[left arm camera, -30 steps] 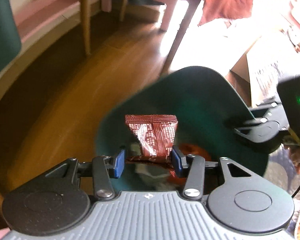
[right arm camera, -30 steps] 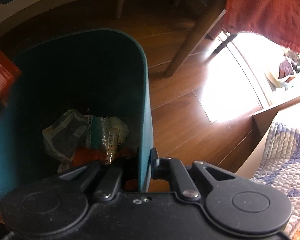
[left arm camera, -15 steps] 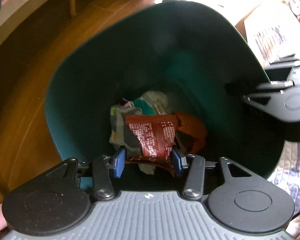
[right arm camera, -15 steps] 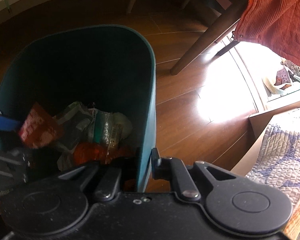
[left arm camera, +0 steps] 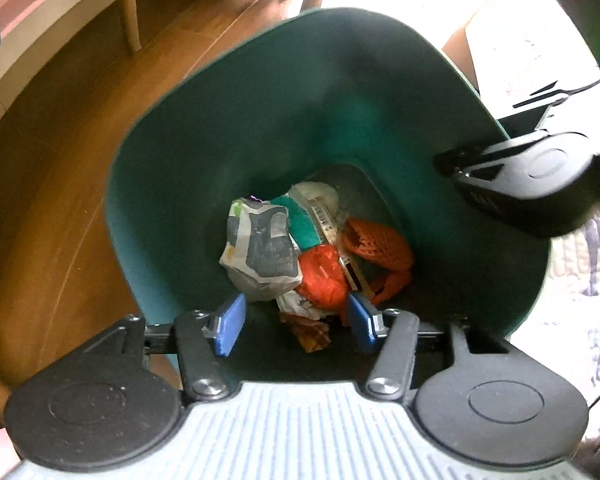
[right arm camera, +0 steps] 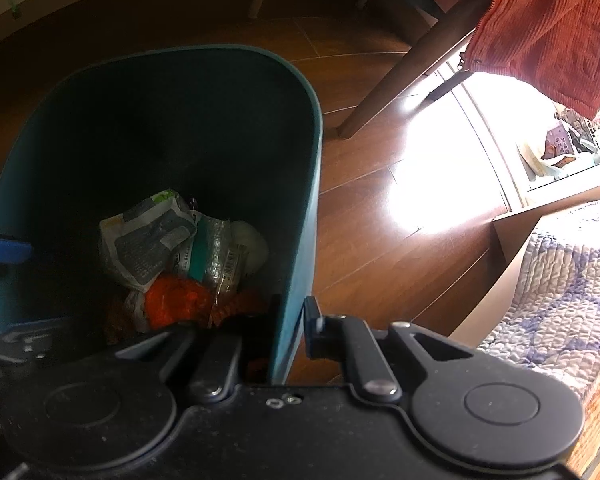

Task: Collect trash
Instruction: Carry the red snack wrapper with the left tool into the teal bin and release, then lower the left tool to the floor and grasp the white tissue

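Over the teal bin, the left gripper has its jaws opening with nothing between them; the red wrapper lies among the trash at frame centre. The right gripper jaws clamp the bin's wall.

Both wrist cameras look steeply down at close range, the left from over the bin's near rim, the right from its right wall, sharing its trash.

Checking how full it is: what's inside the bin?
In the bin: a grey-white wrapper, green-and-clear packaging, orange net, orange wrapper and a brown wrapper. The bin floor under them is hidden.
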`<state>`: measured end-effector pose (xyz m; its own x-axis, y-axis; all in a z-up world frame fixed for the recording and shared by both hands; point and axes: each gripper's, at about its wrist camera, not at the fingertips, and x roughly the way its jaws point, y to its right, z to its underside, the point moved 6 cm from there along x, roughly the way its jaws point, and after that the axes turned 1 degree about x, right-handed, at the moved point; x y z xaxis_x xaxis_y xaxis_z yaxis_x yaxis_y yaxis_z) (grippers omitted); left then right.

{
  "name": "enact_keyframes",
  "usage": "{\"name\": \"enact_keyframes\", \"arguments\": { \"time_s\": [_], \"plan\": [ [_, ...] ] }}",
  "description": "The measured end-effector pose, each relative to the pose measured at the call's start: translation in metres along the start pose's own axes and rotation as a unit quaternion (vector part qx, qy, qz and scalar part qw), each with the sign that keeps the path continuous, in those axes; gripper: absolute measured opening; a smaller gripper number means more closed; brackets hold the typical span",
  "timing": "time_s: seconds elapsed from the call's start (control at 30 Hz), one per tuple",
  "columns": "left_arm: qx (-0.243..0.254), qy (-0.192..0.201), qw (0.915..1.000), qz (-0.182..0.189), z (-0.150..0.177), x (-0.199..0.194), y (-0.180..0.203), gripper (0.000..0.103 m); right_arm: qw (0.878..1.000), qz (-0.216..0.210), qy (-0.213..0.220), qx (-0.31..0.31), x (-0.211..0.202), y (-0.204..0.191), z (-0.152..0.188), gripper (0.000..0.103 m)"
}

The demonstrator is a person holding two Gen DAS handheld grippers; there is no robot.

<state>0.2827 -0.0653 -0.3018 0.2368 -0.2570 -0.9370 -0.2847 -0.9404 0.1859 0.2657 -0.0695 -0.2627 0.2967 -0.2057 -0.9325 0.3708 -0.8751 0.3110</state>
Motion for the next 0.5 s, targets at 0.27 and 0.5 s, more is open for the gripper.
{"name": "enact_keyframes", "arguments": {
  "time_s": [0.27, 0.5],
  "plan": [
    [0.007, 0.032, 0.9992, -0.024, 0.020, -0.035, -0.022, 0.072, 1.000, 0.007, 0.004, 0.009, -0.001, 0.004, -0.001, 0.009],
    [-0.022, 0.056, 0.9974, -0.041, 0.024, -0.049, -0.050, 0.080, 1.000, 0.014, 0.002, 0.016, -0.003, 0.004, 0.004, 0.007]
  ]
}}
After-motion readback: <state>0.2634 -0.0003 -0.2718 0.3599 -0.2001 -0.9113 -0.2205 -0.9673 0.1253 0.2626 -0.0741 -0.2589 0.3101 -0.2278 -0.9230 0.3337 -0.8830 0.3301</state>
